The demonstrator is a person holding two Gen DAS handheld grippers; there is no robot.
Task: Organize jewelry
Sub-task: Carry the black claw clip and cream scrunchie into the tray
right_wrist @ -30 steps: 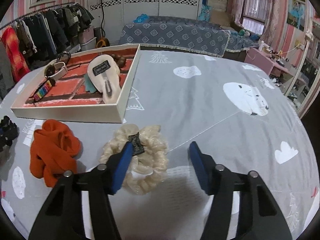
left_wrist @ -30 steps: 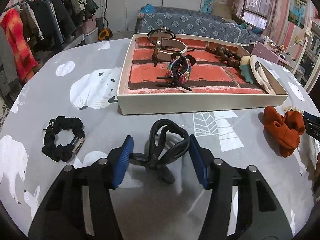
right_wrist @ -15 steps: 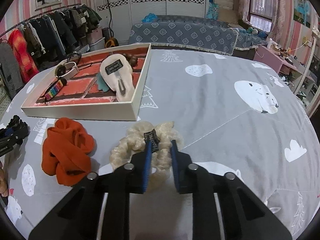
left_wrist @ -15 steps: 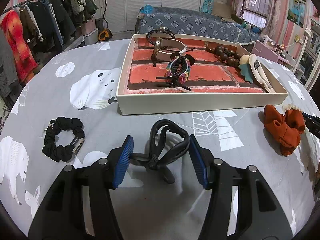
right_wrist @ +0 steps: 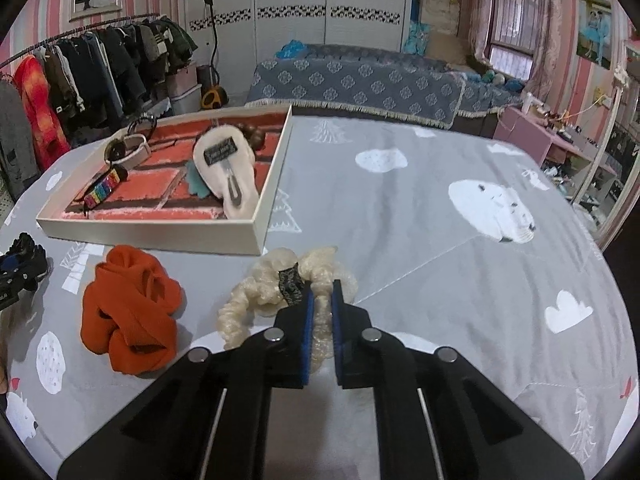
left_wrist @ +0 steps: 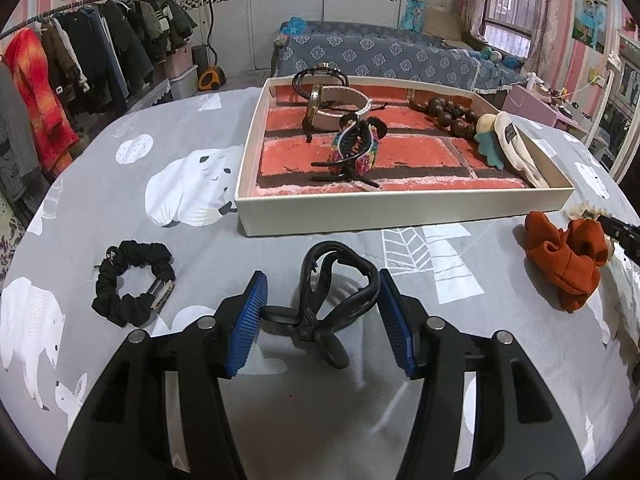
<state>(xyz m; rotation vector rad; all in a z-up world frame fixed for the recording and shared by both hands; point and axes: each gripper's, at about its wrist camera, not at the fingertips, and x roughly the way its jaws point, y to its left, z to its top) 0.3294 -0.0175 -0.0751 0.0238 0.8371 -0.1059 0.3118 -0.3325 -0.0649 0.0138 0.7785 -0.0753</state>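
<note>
My left gripper is shut on a black claw hair clip just above the grey cloth, its blue pads touching both sides. A cream tray with a brick-print floor stands beyond it. It holds a colourful claw clip, wooden beads, a cream hair clip and a watch band. My right gripper has its jaws closing tight, pads pressing a fold of the cream scrunchie. An orange scrunchie lies to its left on the cloth.
A black scrunchie lies on the cloth left of my left gripper. The tray's near corner is just behind the cream scrunchie. Grey cloth with white bears stretches off to the right. A clothes rack and a sofa stand beyond the table.
The right gripper's jaws went from wide open around the cream scrunchie to pinched on it. The left gripper and its black clip stayed put.
</note>
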